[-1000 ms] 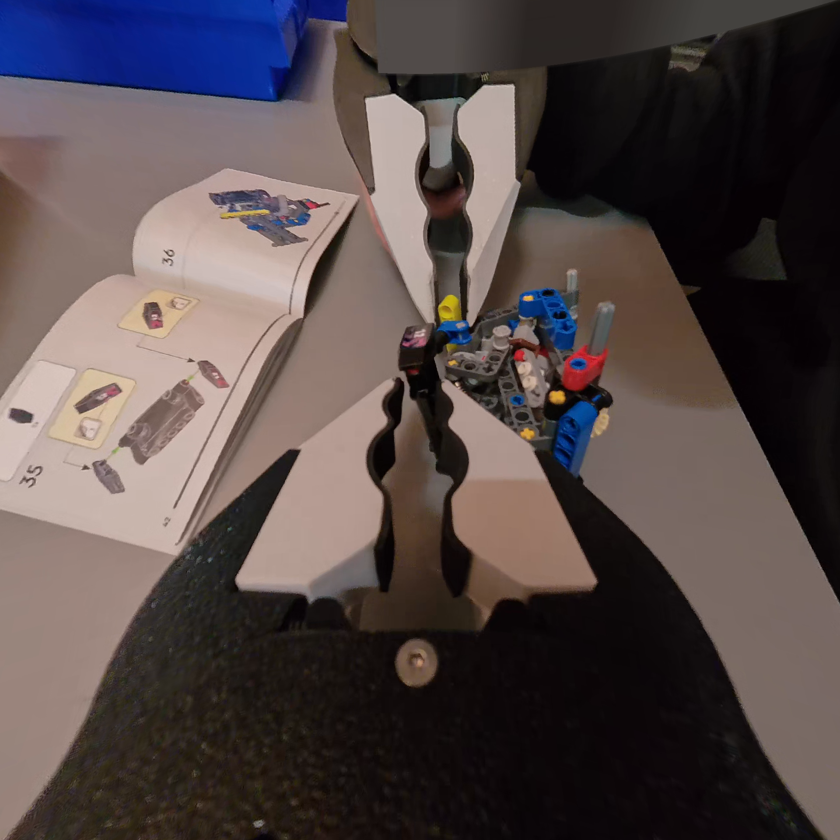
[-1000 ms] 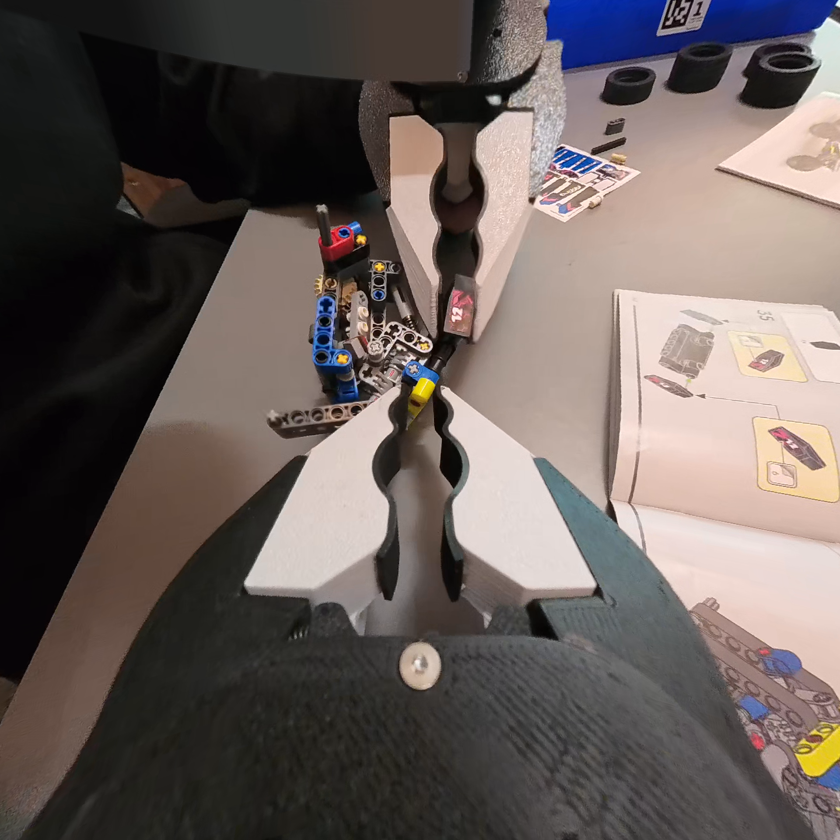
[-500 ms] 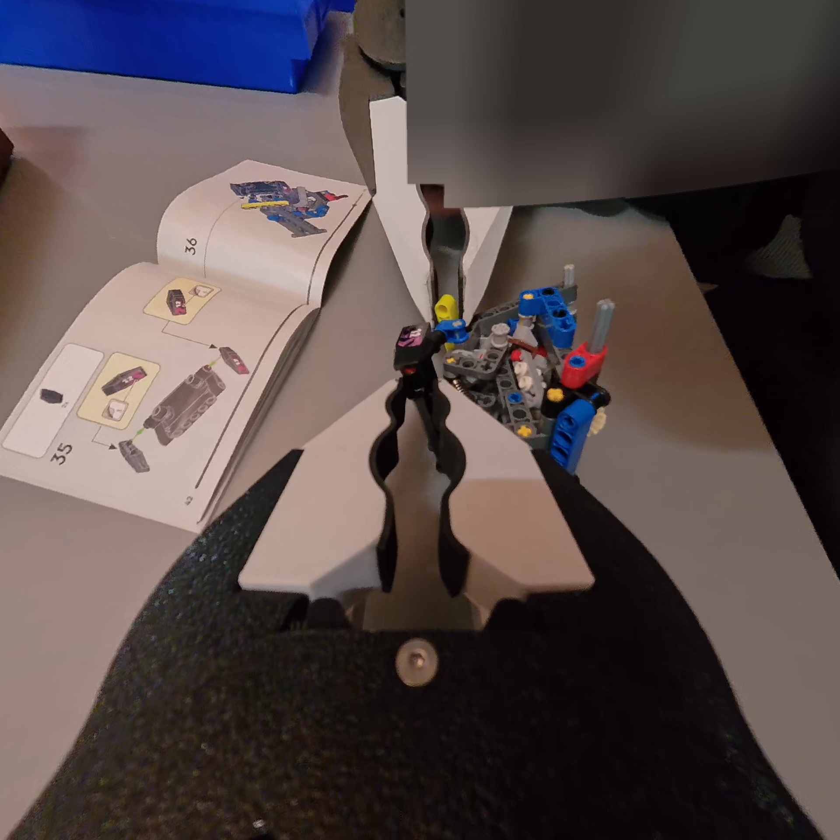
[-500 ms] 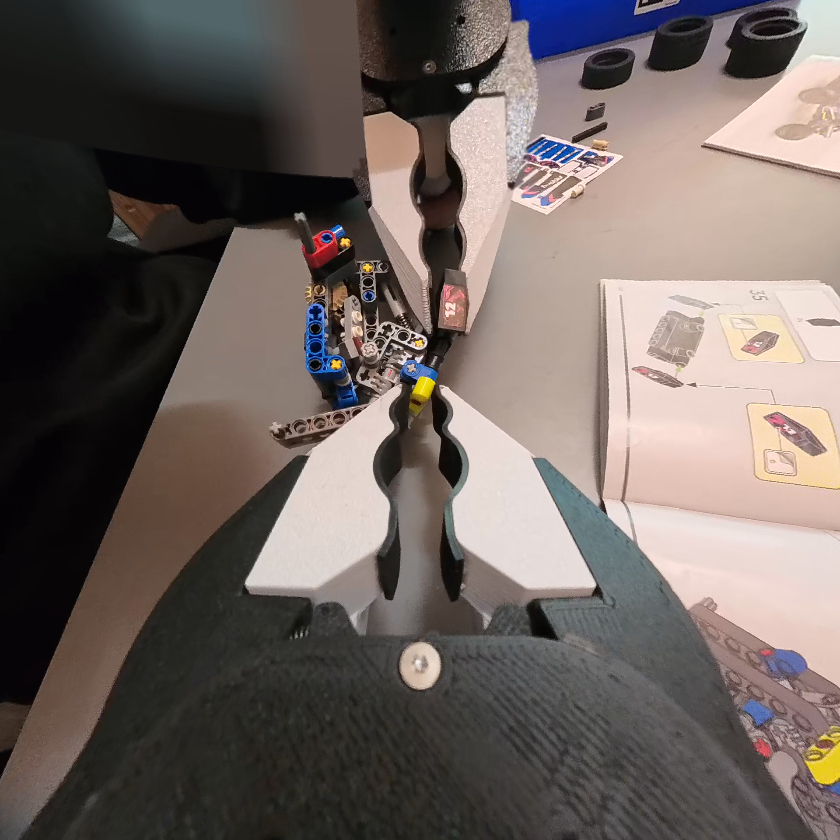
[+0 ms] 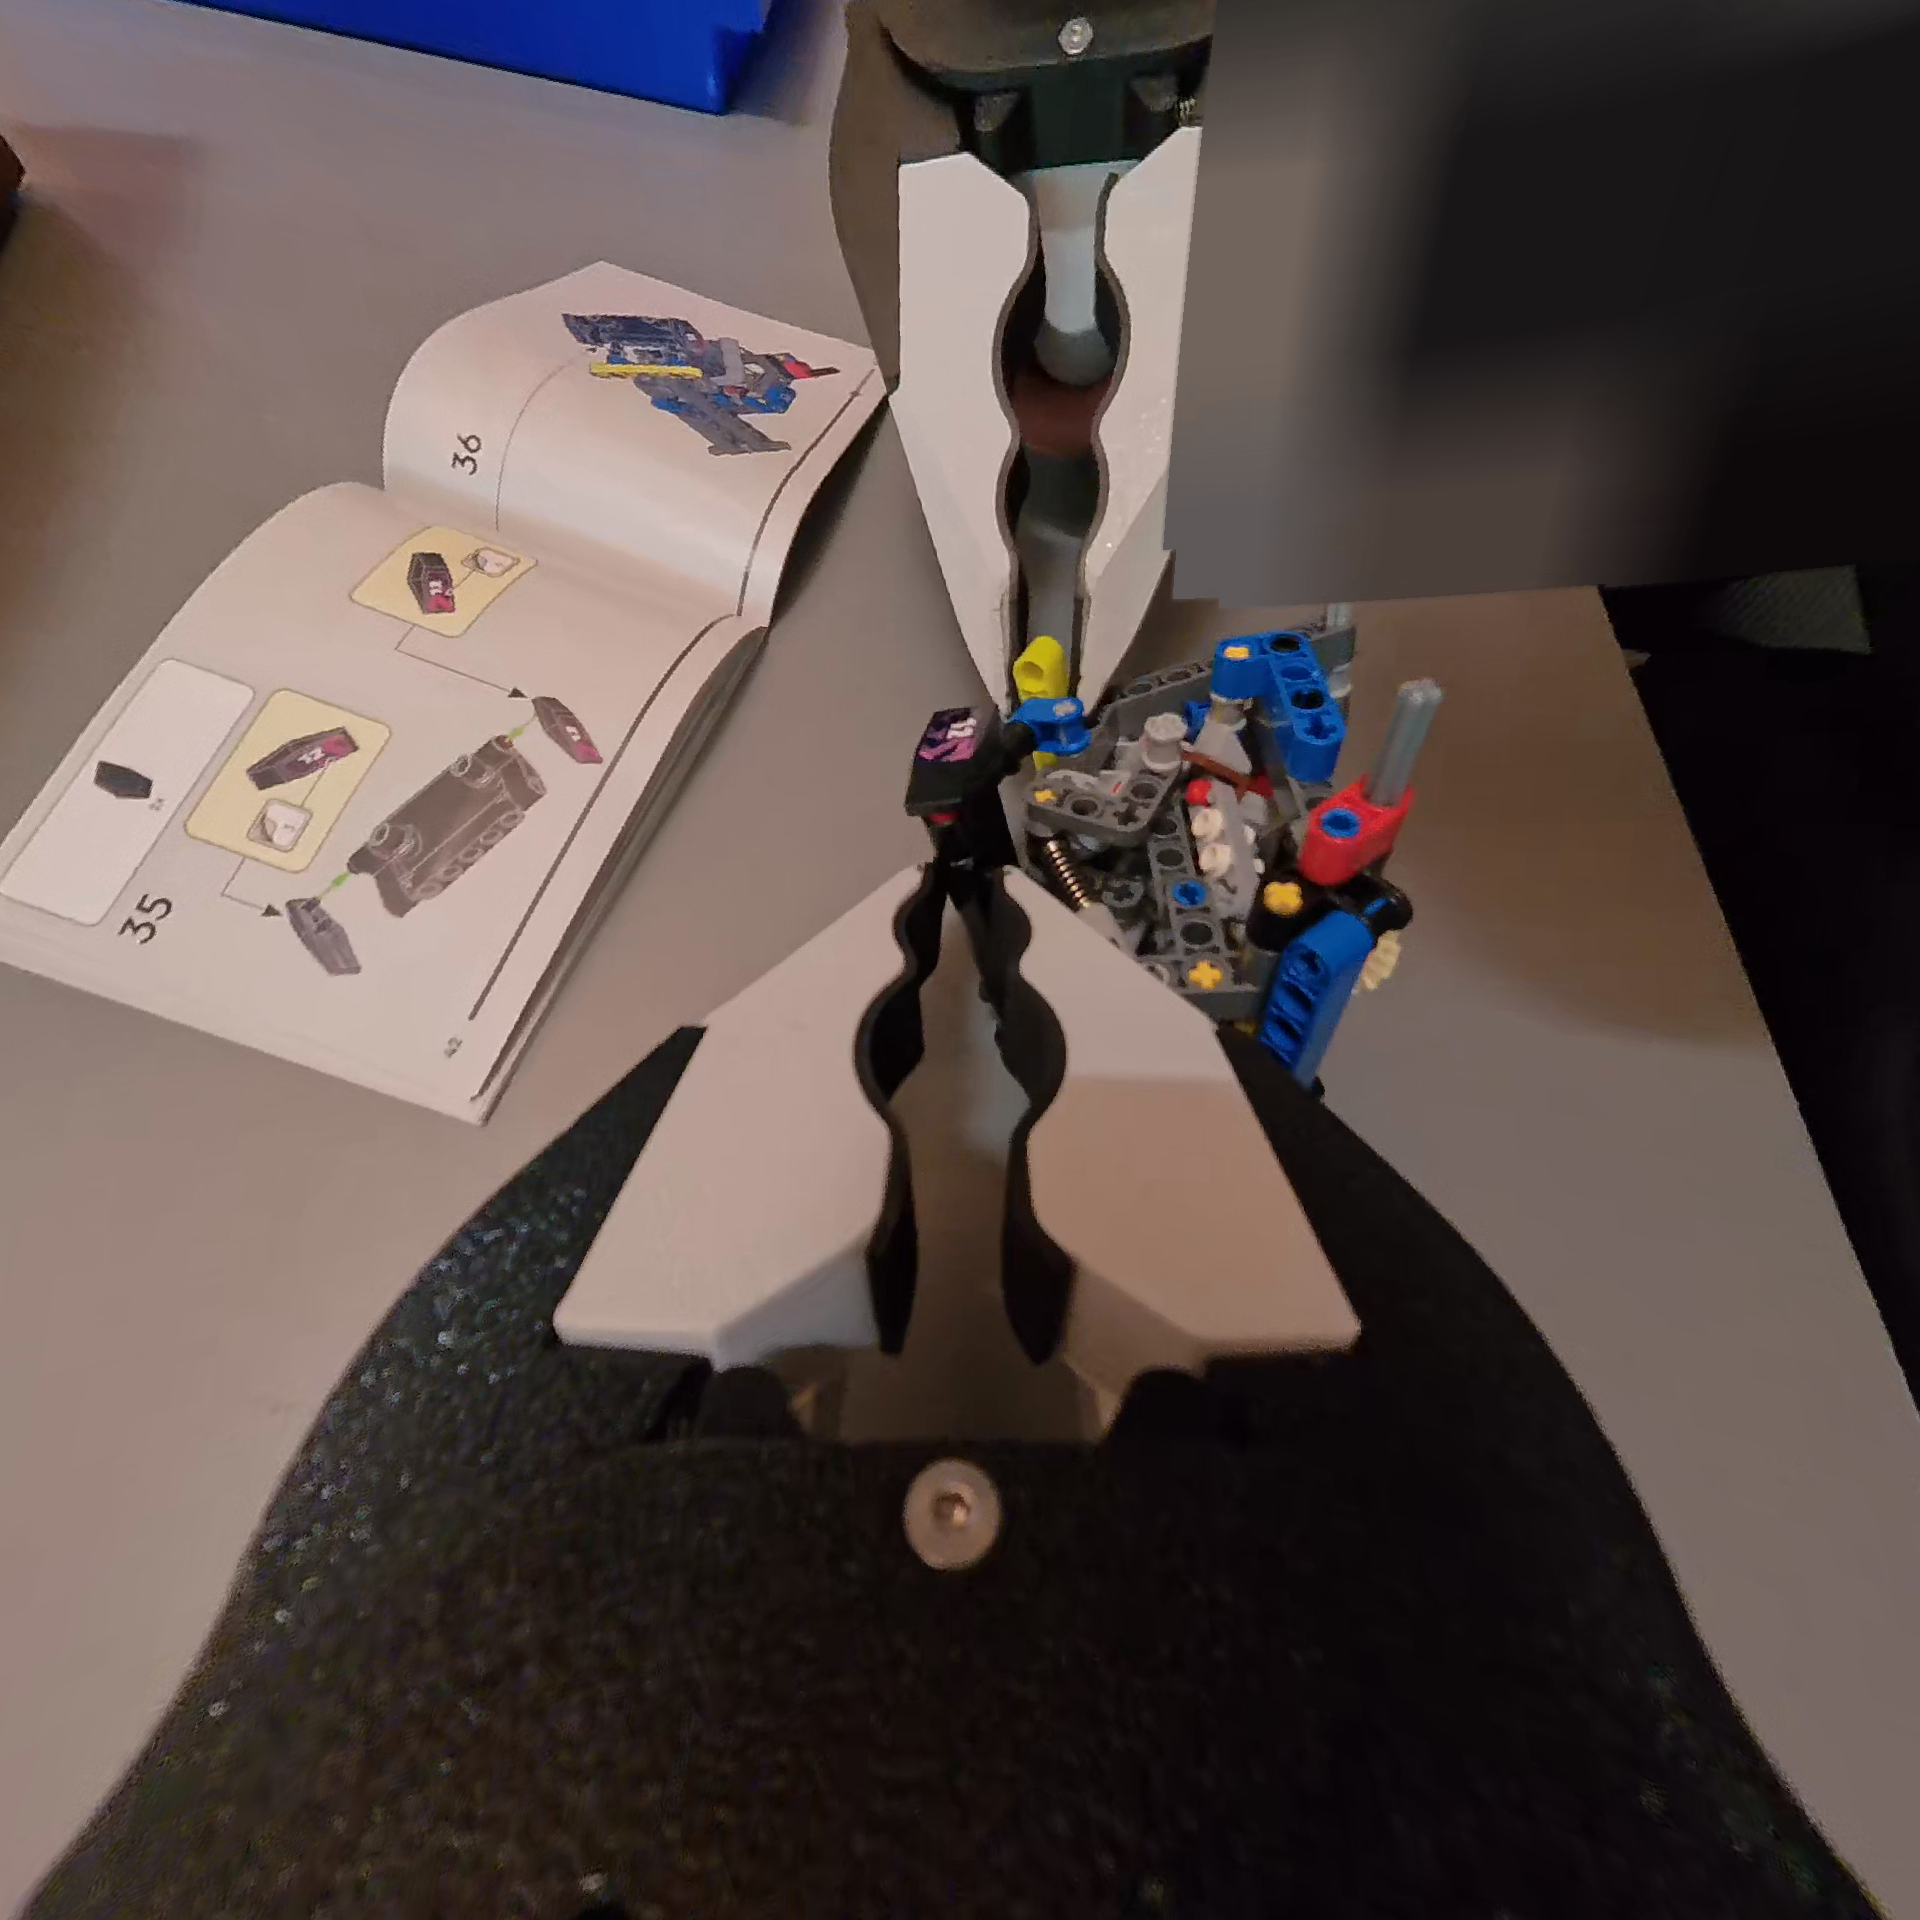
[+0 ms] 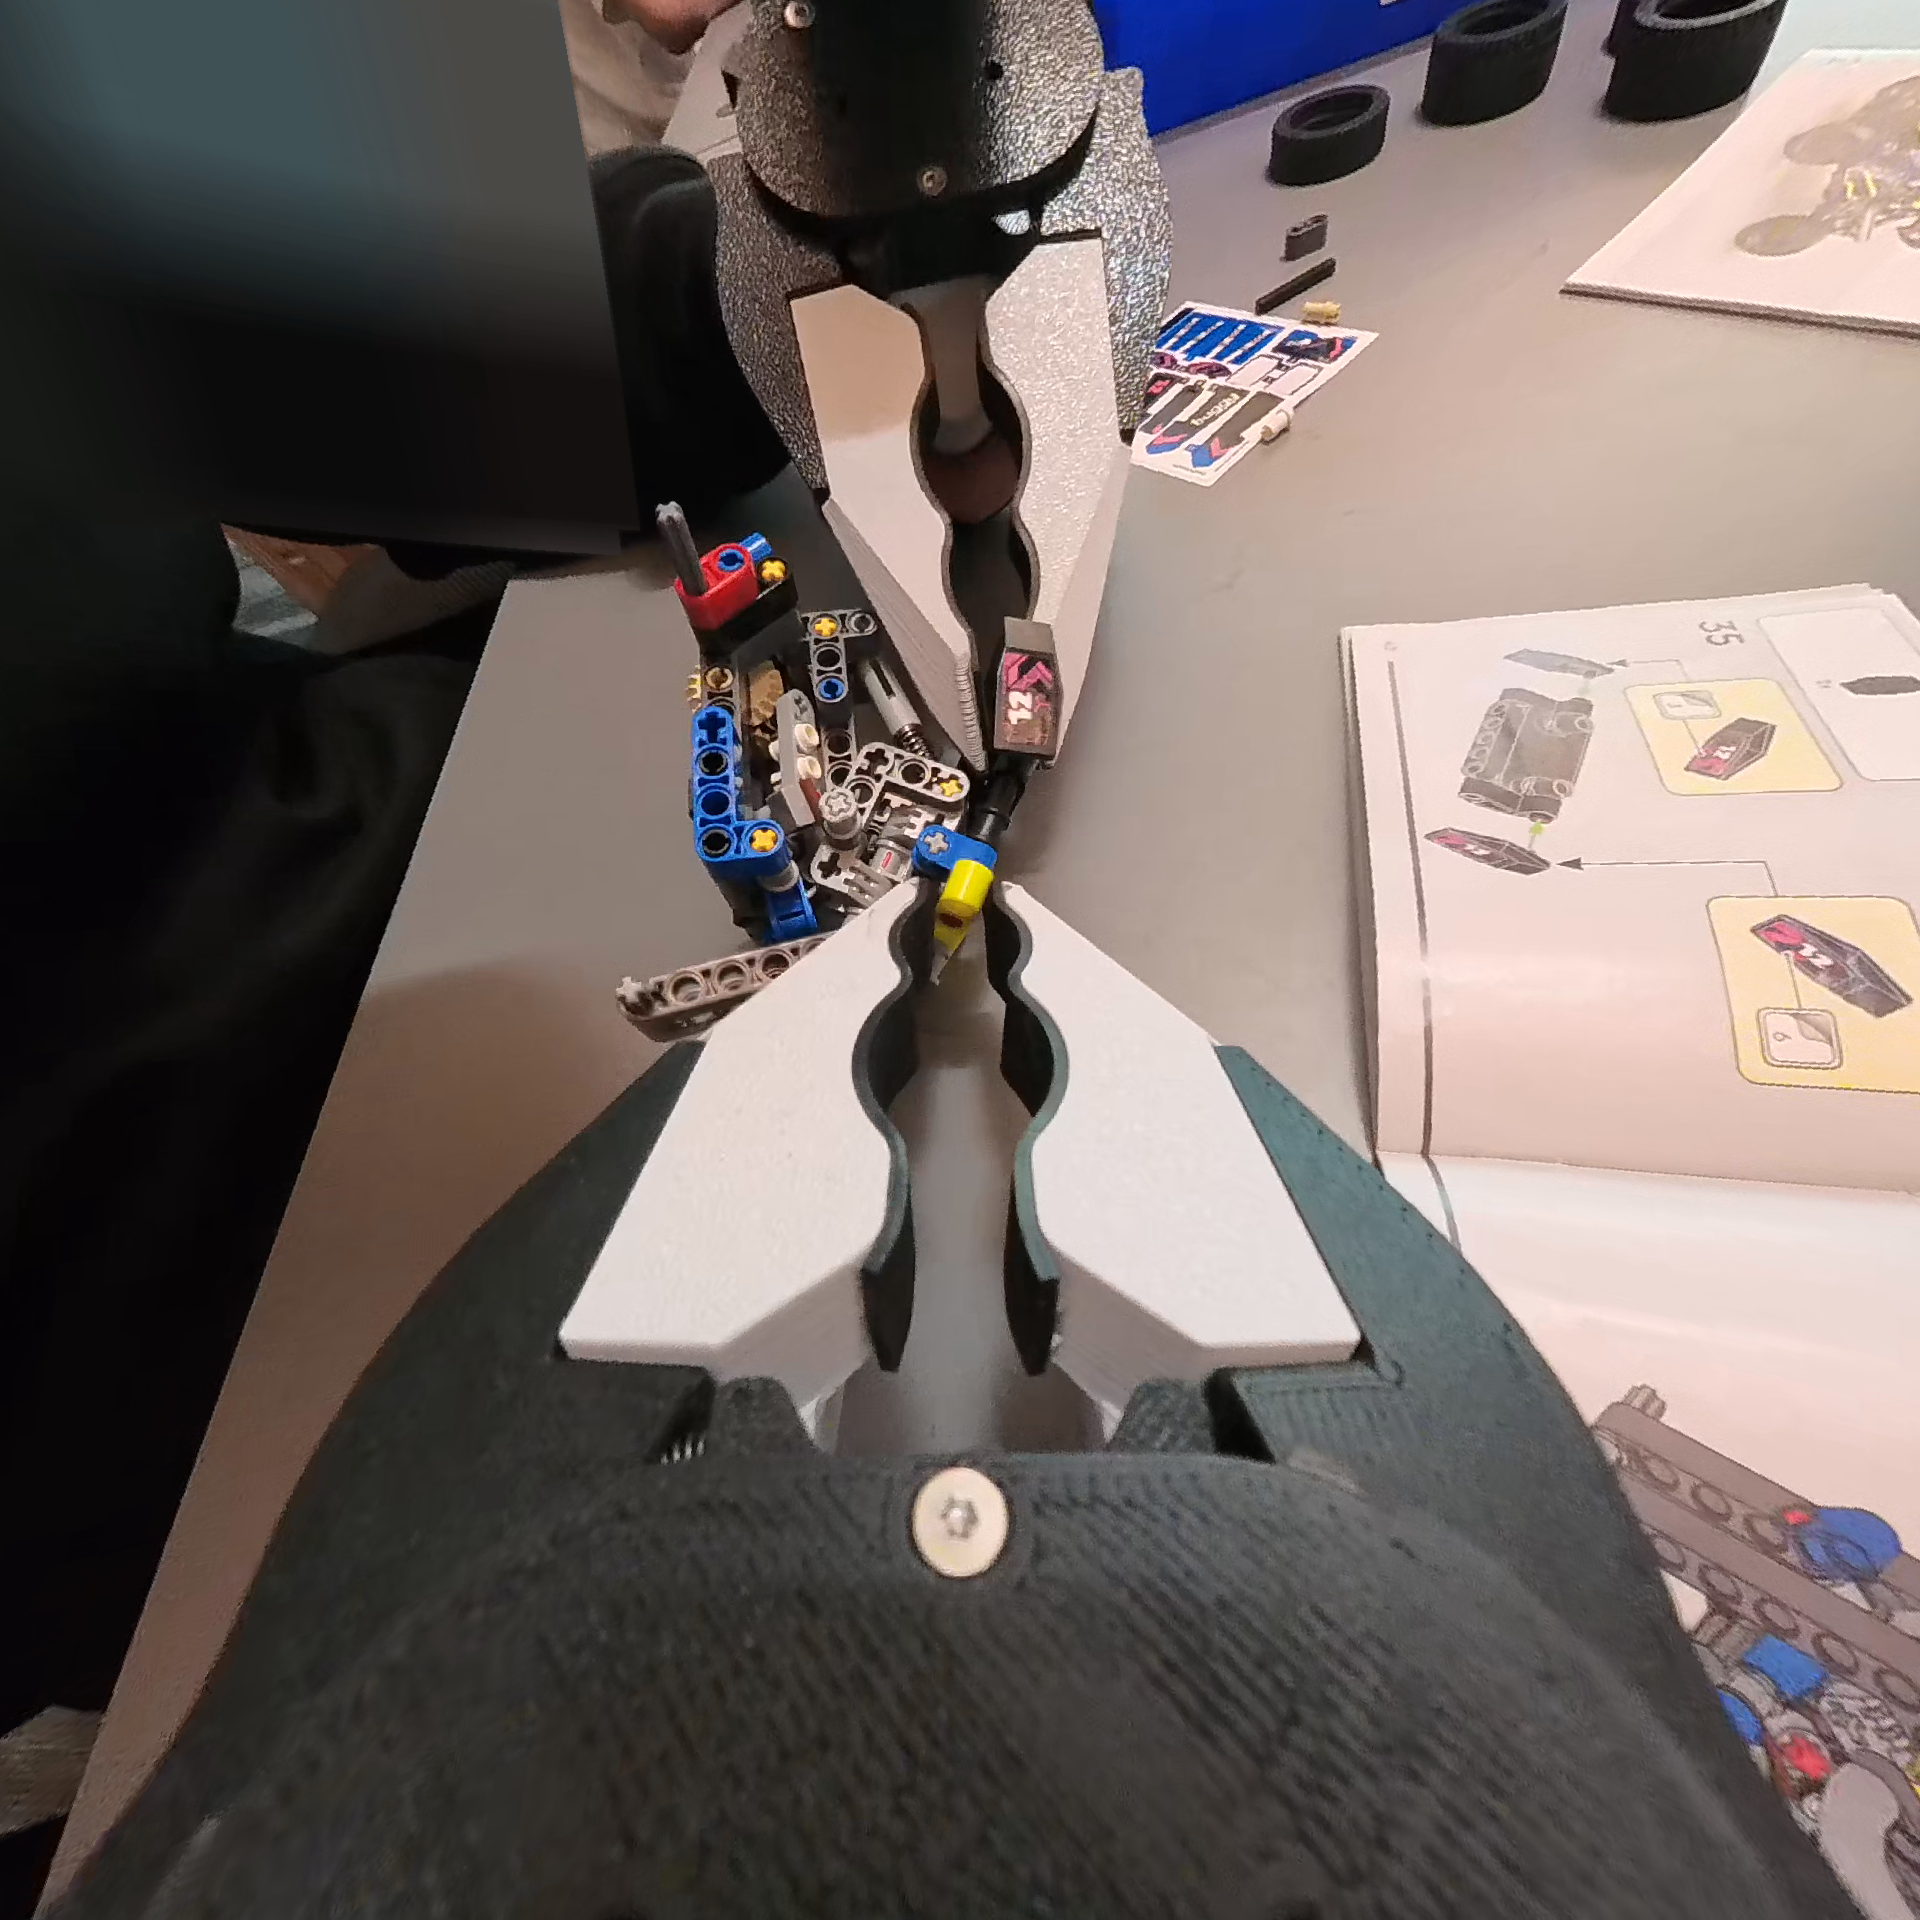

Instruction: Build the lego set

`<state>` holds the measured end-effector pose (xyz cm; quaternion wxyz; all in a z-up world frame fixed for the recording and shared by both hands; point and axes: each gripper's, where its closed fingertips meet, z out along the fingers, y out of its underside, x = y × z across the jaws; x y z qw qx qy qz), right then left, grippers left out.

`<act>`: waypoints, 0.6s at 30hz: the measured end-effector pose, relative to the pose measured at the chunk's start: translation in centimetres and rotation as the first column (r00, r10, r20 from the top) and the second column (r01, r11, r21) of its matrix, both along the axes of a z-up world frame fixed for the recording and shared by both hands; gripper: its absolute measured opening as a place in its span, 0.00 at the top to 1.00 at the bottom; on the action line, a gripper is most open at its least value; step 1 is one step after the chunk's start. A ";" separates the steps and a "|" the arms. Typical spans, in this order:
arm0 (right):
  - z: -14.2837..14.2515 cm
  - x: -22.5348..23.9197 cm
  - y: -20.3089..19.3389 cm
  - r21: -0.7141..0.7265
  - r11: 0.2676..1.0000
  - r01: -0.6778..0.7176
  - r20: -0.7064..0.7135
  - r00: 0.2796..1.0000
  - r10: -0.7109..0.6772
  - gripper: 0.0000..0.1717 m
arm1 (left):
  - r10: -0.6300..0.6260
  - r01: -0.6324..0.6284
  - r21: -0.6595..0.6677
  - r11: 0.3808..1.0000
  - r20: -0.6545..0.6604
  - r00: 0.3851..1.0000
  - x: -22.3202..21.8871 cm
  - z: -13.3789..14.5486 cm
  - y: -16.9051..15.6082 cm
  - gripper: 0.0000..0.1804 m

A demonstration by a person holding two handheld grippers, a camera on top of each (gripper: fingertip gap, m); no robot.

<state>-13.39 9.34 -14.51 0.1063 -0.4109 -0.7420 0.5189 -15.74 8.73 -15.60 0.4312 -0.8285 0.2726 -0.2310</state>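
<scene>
Seen from the left wrist, an open instruction booklet (image 5: 416,675) lies at the left of the grey bench (image 5: 1558,1039), below the corner of a blue bin (image 5: 520,42). At centre, the left tongs (image 5: 961,883) are drawn narrow, their pads clamped on a slim black piece (image 5: 971,862) that rises out of the tips. It carries a black sloped tile (image 5: 951,764) with a pink-and-purple printed face, tipped toward the booklet. The right tongs (image 5: 1044,644) come in from directly opposite, tip to tip with the left, narrow too and gripping a short yellow peg (image 5: 1039,670). A small blue connector (image 5: 1055,724) sits between tile and peg, so the long axis of the joined parts runs straight along the line from one pair of tongs to the other. Just to the right, touching this chain, stands a brick-built model (image 5: 1195,821) of grey, blue and red beams near the bench edge, with a grey axle (image 5: 1403,748) standing up from a red block.

From the right wrist the order reverses. The model (image 6: 790,769) and a loose-looking grey beam (image 6: 717,982) lie left, with the yellow peg (image 6: 961,894) in the right tongs (image 6: 956,904) and the tile (image 6: 1029,696) at the left tongs (image 6: 1013,727) beyond. Farther right are a sticker sheet (image 6: 1236,390), black tyres (image 6: 1330,120) and the booklet (image 6: 1610,883).
</scene>
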 end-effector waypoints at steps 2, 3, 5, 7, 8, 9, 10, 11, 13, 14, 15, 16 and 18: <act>0.0 -0.3 0.1 -0.019 0.999 0.032 0.012 0.999 -0.031 0.96 | 0.019 -0.019 -0.007 1.000 0.016 1.000 -0.3 0.1 0.0 0.97; 0.1 -0.5 0.1 -0.039 0.998 0.055 0.028 0.998 -0.054 0.97 | 0.030 -0.029 -0.008 1.000 0.021 0.999 -0.4 0.1 0.1 0.97; 0.1 -0.8 0.1 -0.084 0.992 0.098 0.064 0.994 -0.093 0.97 | 0.040 -0.040 -0.001 0.999 0.019 0.999 -0.6 0.2 0.0 0.97; 0.1 -1.0 0.0 -0.130 0.983 0.132 0.098 0.988 -0.119 0.97 | 0.056 -0.056 -0.011 0.998 0.032 0.998 -0.7 0.2 -0.1 0.97; 0.1 -1.1 0.0 -0.146 0.979 0.145 0.111 0.985 -0.130 0.97 | 0.064 -0.064 -0.021 0.998 0.045 0.997 -0.8 0.2 -0.1 0.97; 0.0 -1.2 -0.1 -0.156 0.976 0.153 0.121 0.983 -0.135 0.97 | 0.068 -0.067 -0.026 0.997 0.056 0.996 -0.9 0.2 -0.2 0.98; 0.0 -1.3 -0.1 -0.158 0.975 0.154 0.123 0.983 -0.135 0.97 | 0.067 -0.065 -0.032 0.997 0.065 0.996 -0.9 0.2 -0.3 0.98; 0.0 -1.3 -0.3 -0.157 0.976 0.151 0.125 0.983 -0.132 0.97 | 0.064 -0.061 -0.040 0.997 0.072 0.995 -0.9 0.2 -0.4 0.98; -0.1 -1.4 -0.5 -0.173 0.972 0.160 0.142 0.981 -0.136 0.97 | 0.062 -0.057 -0.064 0.996 0.082 0.995 -1.1 0.0 -0.5 0.98; -0.1 -1.5 -0.5 -0.178 0.970 0.169 0.149 0.978 -0.143 0.97 | 0.066 -0.059 -0.077 0.995 0.087 0.994 -1.2 -0.1 -0.5 0.98; -0.1 -1.6 -0.5 -0.176 0.968 0.177 0.149 0.977 -0.151 0.97 | 0.067 -0.059 -0.086 0.995 0.091 0.994 -1.2 -0.1 -0.5 0.98; -0.1 -1.6 -0.5 -0.173 0.968 0.181 0.146 0.977 -0.157 0.97 | 0.063 -0.054 -0.095 0.994 0.097 0.993 -1.2 -0.2 -0.6 0.98; -0.1 -1.8 -0.6 -0.170 0.968 0.187 0.145 0.976 -0.163 0.97 | 0.053 -0.042 -0.106 0.994 0.108 0.993 -1.4 -0.2 -0.7 0.98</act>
